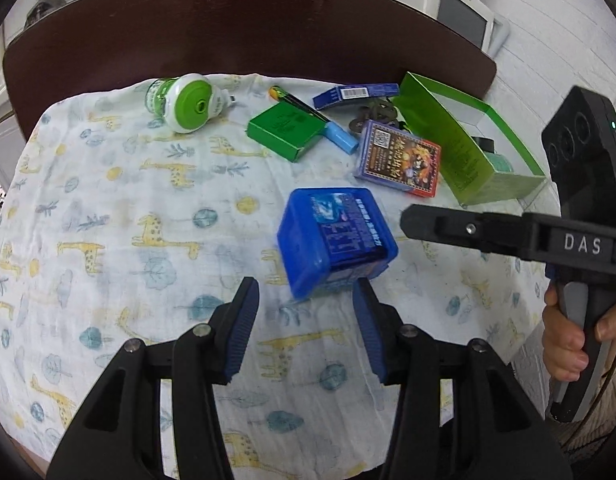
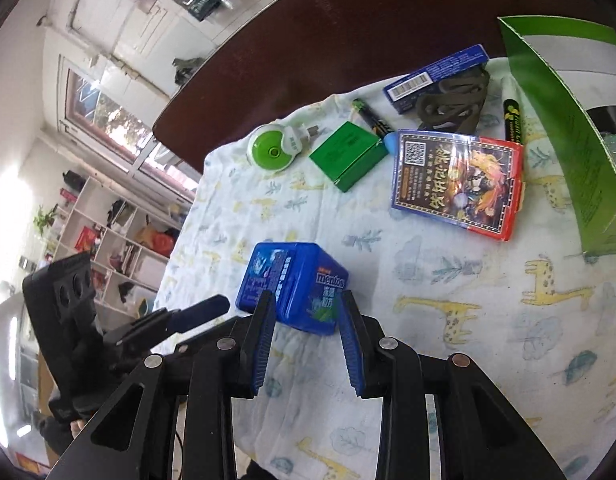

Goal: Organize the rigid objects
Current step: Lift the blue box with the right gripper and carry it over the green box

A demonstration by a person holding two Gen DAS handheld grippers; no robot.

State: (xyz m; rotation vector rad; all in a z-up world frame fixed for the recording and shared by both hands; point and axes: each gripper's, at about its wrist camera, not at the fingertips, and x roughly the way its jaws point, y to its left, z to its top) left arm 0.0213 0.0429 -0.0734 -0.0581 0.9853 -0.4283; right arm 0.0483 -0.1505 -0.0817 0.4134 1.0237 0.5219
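A blue Mentos box (image 1: 336,240) lies on the giraffe-print cloth (image 1: 128,220), just beyond my left gripper (image 1: 306,292), whose jaws stand open and empty; the box looks blurred. In the right wrist view the same box (image 2: 292,286) sits right at the tips of my right gripper (image 2: 308,300), which is open, jaws either side of the box's near corner. The right gripper (image 1: 412,222) also shows side-on in the left wrist view, and there I cannot tell its opening. Behind lie a card pack (image 2: 456,182), a green box (image 2: 348,154) and a green-white plug-in device (image 2: 272,148).
An open green carton (image 2: 564,120) stands at the right with items inside. A blue barcode box (image 2: 436,76), a dark cord bundle (image 2: 452,100), markers (image 2: 370,116) and a light blue cylinder (image 1: 340,138) lie at the back. The dark table edge (image 1: 228,24) curves behind.
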